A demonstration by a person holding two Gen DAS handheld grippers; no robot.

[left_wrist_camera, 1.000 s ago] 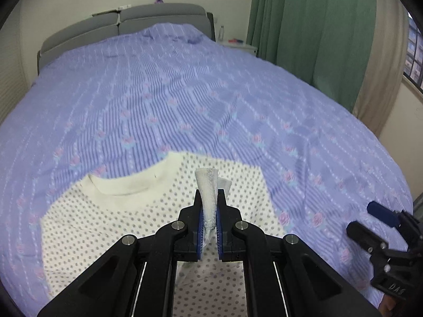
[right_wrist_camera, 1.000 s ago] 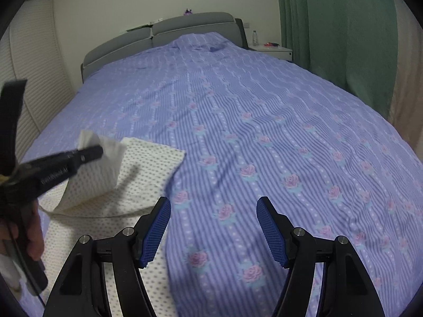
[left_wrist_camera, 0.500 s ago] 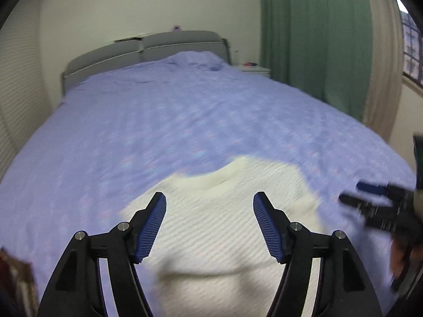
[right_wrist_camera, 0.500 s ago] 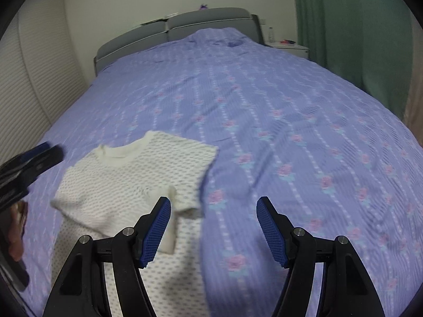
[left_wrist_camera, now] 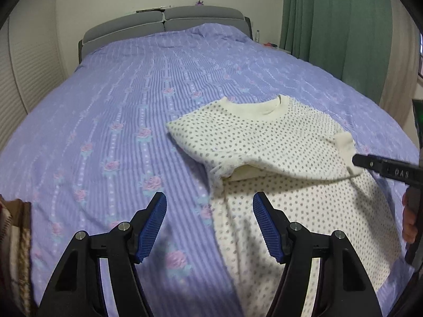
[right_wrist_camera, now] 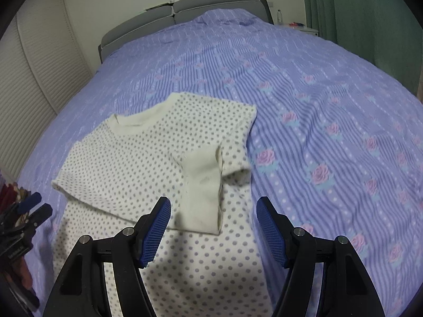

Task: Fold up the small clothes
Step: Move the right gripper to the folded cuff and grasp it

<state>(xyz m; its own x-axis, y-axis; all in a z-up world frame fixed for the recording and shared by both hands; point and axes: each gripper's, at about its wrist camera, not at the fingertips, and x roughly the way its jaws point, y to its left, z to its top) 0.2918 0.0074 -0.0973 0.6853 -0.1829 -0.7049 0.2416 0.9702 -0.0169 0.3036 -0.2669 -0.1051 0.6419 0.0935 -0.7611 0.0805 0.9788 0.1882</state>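
Observation:
A small cream shirt with grey dots [left_wrist_camera: 267, 142] lies flat on the bed, collar away from me; it also shows in the right wrist view [right_wrist_camera: 148, 158]. Its sleeves are folded in over the chest, with the plain cream inside of one sleeve [right_wrist_camera: 203, 195] facing up. My left gripper [left_wrist_camera: 208, 224] is open and empty, hovering over the shirt's left edge. My right gripper [right_wrist_camera: 212, 227] is open and empty, just above the lower part of the shirt near the folded sleeve. The right gripper also shows at the right edge of the left wrist view [left_wrist_camera: 383, 169].
The bed has a purple striped cover with pink roses [left_wrist_camera: 132, 105] and a grey headboard [left_wrist_camera: 164, 23]. Green curtains [left_wrist_camera: 330, 21] hang at the right. A white slatted door [right_wrist_camera: 45, 74] is on the left. A nightstand with small items [right_wrist_camera: 298, 26] stands by the headboard.
My left gripper let go of the sleeve cuff, opened and pulled back to the left. The sleeve now lies folded on the shirt. The right gripper moved over the shirt, still open.

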